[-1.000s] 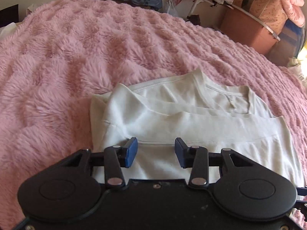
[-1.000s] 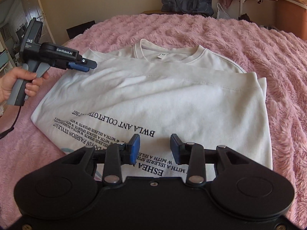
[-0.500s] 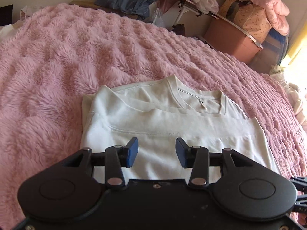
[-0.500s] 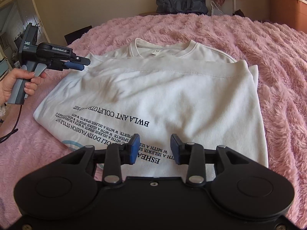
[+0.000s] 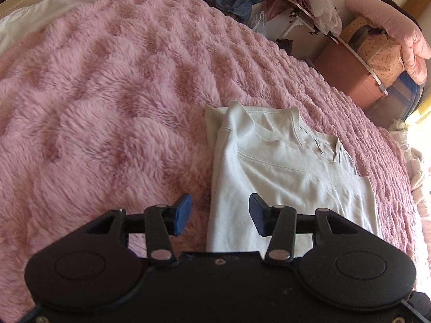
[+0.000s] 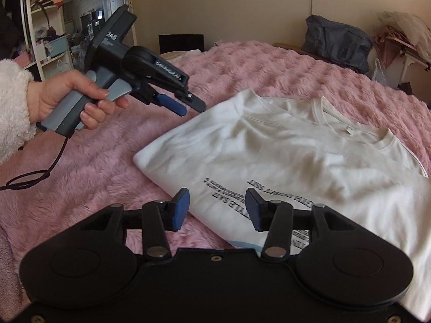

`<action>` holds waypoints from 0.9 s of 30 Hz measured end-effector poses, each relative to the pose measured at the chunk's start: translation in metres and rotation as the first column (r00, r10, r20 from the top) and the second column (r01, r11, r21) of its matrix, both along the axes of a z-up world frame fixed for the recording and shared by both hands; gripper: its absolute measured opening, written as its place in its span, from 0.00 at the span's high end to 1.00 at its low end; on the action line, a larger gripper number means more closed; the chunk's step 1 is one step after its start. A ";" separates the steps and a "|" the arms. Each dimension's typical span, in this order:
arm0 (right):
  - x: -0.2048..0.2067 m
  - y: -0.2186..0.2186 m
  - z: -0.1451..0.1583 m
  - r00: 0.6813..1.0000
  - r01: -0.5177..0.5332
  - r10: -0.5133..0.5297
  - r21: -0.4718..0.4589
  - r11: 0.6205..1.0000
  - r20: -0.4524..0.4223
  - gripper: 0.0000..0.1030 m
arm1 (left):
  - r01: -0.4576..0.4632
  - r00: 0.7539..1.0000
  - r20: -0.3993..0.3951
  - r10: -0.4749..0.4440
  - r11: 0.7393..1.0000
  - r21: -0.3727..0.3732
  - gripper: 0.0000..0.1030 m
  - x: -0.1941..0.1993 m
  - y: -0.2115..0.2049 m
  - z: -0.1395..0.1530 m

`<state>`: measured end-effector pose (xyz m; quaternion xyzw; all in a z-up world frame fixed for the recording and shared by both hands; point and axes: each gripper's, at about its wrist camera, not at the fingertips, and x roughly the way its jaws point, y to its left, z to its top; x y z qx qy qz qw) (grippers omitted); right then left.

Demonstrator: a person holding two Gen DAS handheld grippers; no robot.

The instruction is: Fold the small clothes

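A white T-shirt (image 6: 282, 156) with black lettering lies folded on the pink fluffy blanket (image 6: 89, 177); it also shows in the left wrist view (image 5: 269, 172), collar toward the far right. My left gripper (image 5: 219, 214) is open and empty, held above the shirt's left edge. It shows in the right wrist view (image 6: 188, 107), raised in a hand to the left of the shirt. My right gripper (image 6: 218, 211) is open and empty over the shirt's near left corner.
The pink blanket (image 5: 107, 107) covers the whole bed. Beyond the far edge are a dark blue bag (image 6: 336, 45), a drying rack (image 5: 309, 18), boxes with pink bedding (image 5: 377, 48) and a shelf (image 6: 48, 27). A white cloth (image 5: 32, 21) lies at the far left.
Both grippers have lifted and swung left, off the shirt's middle toward its left edge. The left gripper has risen well above the bed. The shirt lies still.
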<state>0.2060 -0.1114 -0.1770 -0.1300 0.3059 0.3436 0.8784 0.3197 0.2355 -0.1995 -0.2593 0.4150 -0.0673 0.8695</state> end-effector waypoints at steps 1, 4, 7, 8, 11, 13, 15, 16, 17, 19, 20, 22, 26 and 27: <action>-0.002 0.016 -0.003 1.000 -0.027 0.027 0.005 1.000 -0.010 0.54 | -0.003 1.000 -0.003 0.003 1.000 -0.030 0.51 0.001 0.007 -0.003; -0.007 0.057 -0.014 0.998 -0.068 0.068 -0.024 0.997 -0.001 0.54 | 0.005 1.000 -0.002 -0.005 0.991 -0.137 0.51 0.007 0.023 -0.015; -0.013 0.091 -0.029 0.992 -0.080 0.091 -0.124 0.989 0.083 0.54 | 0.019 1.000 -0.004 -0.020 0.974 -0.227 0.51 0.017 0.032 -0.027; -0.014 0.099 -0.033 0.989 -0.079 0.097 -0.159 0.984 0.111 0.54 | 0.024 1.000 0.001 -0.025 0.969 -0.245 0.51 0.021 0.033 -0.030; -0.017 0.122 -0.048 0.965 -0.064 0.135 -0.300 0.952 0.223 0.54 | 0.026 1.000 0.001 -0.027 0.956 -0.291 0.51 0.035 0.034 -0.041; -0.017 0.132 -0.055 0.955 -0.069 0.165 -0.356 0.932 0.247 0.54 | 0.025 0.999 -0.011 -0.030 0.950 -0.310 0.51 0.045 0.034 -0.047; -0.015 0.139 -0.060 0.949 -0.072 0.183 -0.386 0.919 0.257 0.54 | 0.026 0.999 -0.017 -0.033 0.948 -0.318 0.51 0.055 0.032 -0.052; -0.015 0.142 -0.062 0.945 -0.067 0.187 -0.401 0.914 0.268 0.54 | 0.029 0.999 -0.014 -0.035 0.945 -0.327 0.50 0.059 0.032 -0.055; -0.014 0.145 -0.064 0.940 -0.056 0.188 -0.413 0.909 0.287 0.53 | 0.030 0.999 -0.012 -0.036 0.941 -0.338 0.50 0.063 0.032 -0.056; -0.013 0.149 -0.066 0.926 -0.044 0.198 -0.431 0.901 0.321 0.53 | 0.033 0.999 -0.009 -0.038 0.930 -0.366 0.50 0.072 0.031 -0.058; -0.012 0.152 -0.067 0.920 -0.037 0.201 -0.436 0.899 0.337 0.51 | 0.035 0.999 -0.003 -0.040 0.925 -0.378 0.50 0.077 0.031 -0.058; -0.012 0.156 -0.068 0.910 -0.020 0.199 -0.439 0.898 0.364 0.48 | 0.044 0.999 0.000 -0.048 0.922 -0.385 0.50 0.087 0.029 -0.058; -0.007 0.162 -0.071 0.900 -0.006 0.196 -0.437 0.900 0.390 0.46 | 0.041 0.999 -0.013 -0.049 0.925 -0.378 0.50 0.107 0.020 -0.060; -0.006 0.162 -0.071 0.901 -0.008 0.193 -0.431 0.902 0.388 0.47 | 0.036 0.999 -0.014 -0.045 0.924 -0.382 0.50 0.111 0.019 -0.061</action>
